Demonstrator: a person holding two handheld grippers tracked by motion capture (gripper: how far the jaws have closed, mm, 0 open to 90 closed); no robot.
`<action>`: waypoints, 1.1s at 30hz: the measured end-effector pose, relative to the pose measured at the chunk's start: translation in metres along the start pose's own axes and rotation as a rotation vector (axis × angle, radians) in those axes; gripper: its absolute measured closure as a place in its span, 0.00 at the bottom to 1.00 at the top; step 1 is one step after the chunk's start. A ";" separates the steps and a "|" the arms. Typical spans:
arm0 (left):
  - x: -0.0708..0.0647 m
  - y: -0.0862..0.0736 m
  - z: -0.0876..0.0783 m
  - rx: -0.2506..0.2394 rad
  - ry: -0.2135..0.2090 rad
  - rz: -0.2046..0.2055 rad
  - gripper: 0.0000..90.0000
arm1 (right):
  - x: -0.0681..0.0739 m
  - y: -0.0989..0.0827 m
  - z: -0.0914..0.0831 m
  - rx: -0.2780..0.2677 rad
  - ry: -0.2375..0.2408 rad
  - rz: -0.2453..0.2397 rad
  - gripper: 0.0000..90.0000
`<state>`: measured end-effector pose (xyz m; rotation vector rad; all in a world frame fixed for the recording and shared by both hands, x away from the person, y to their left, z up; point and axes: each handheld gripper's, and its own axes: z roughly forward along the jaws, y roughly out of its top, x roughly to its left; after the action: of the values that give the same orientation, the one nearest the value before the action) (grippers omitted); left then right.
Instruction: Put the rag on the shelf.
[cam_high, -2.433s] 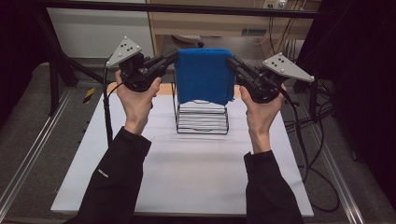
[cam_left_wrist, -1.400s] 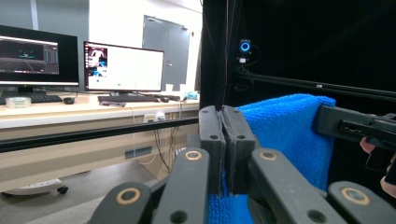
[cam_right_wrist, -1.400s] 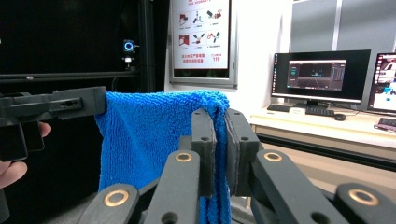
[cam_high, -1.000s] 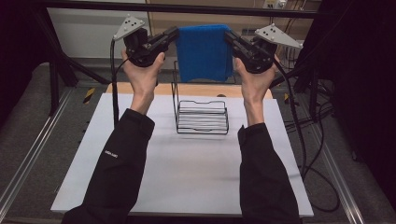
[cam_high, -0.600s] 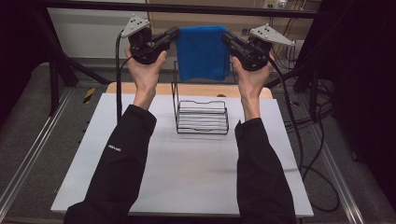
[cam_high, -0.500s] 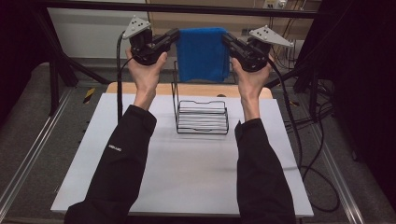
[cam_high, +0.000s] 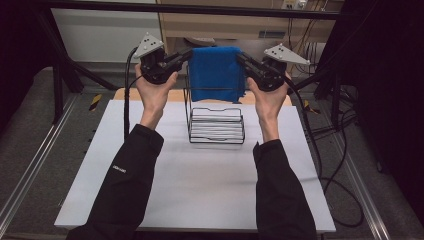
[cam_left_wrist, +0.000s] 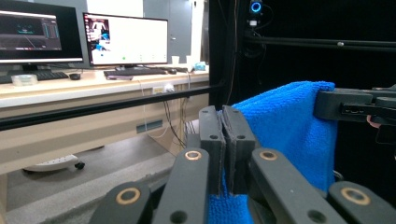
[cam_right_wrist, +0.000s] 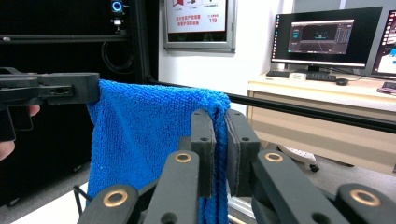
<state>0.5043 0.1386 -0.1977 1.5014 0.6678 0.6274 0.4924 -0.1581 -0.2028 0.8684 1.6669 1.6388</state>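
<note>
A blue towel (cam_high: 216, 72) hangs stretched between both grippers, high above the far side of the table. My left gripper (cam_high: 188, 52) is shut on the towel's upper left corner, and its jaws pinch the blue towel (cam_left_wrist: 285, 126) in the left gripper view. My right gripper (cam_high: 239, 56) is shut on the upper right corner; the blue towel (cam_right_wrist: 149, 140) drapes down from its jaws. Below the towel stands a black wire rack (cam_high: 216, 125) on the white table (cam_high: 200, 185). The towel's lower edge hangs just above the rack's tall back frame.
A black frame bar (cam_high: 225, 9) crosses overhead at the far edge. Cables (cam_high: 320, 150) trail off the table's right side. Monitors (cam_left_wrist: 126, 39) and a desk (cam_right_wrist: 327, 93) stand beyond the workspace. Open tabletop lies in front of the rack.
Both grippers rose with the towel and moved away from me, lifting it clear of the rack; over the last half second they have come slightly back down.
</note>
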 end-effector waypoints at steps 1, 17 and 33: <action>0.000 -0.001 -0.001 0.004 0.008 0.006 0.97 | 0.000 -0.002 -0.001 0.003 0.001 -0.002 0.92; -0.011 -0.012 -0.009 0.033 -0.023 0.014 0.97 | 0.001 -0.020 -0.012 0.020 0.020 0.034 0.92; -0.018 -0.019 -0.021 0.055 -0.064 0.053 0.97 | 0.007 -0.021 -0.027 0.052 0.044 -0.001 0.91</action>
<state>0.4761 0.1397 -0.2156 1.5882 0.6023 0.6025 0.4657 -0.1686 -0.2235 0.8616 1.7466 1.6316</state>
